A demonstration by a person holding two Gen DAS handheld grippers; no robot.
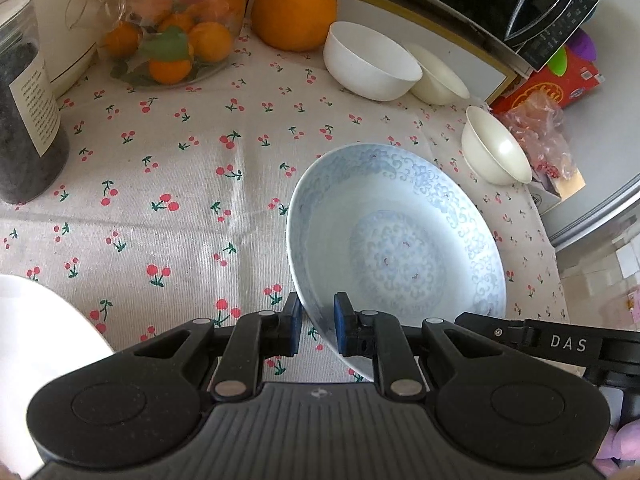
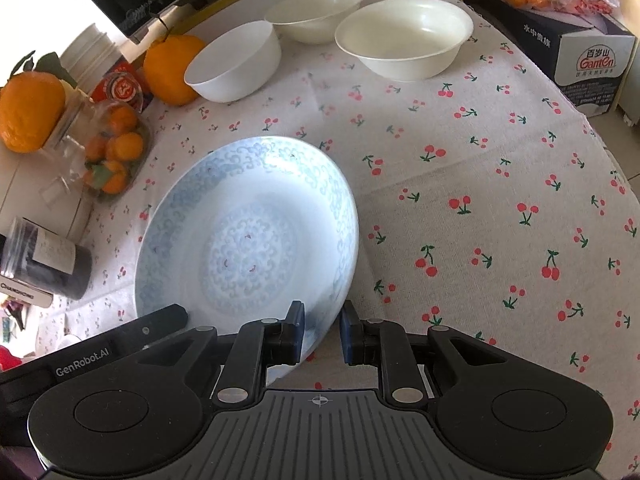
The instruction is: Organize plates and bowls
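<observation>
Blue-patterned plate (image 1: 396, 236) clamped at opposite rims by left gripper (image 1: 318, 330), right gripper (image 2: 322, 334); white plate (image 1: 36, 344) only left view.

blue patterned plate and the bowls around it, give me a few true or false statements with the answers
1. Both tools straddle the blue patterned plate's rim, left tool and right tool on opposite sides. True.
2. A small bowl sits in the plate. False: it is empty.
3. Three bowls stand beyond it: a white bowl and two cream bowls. True.
4. The bowls are stacked. False: each stands on the cherry tablecloth.
</observation>
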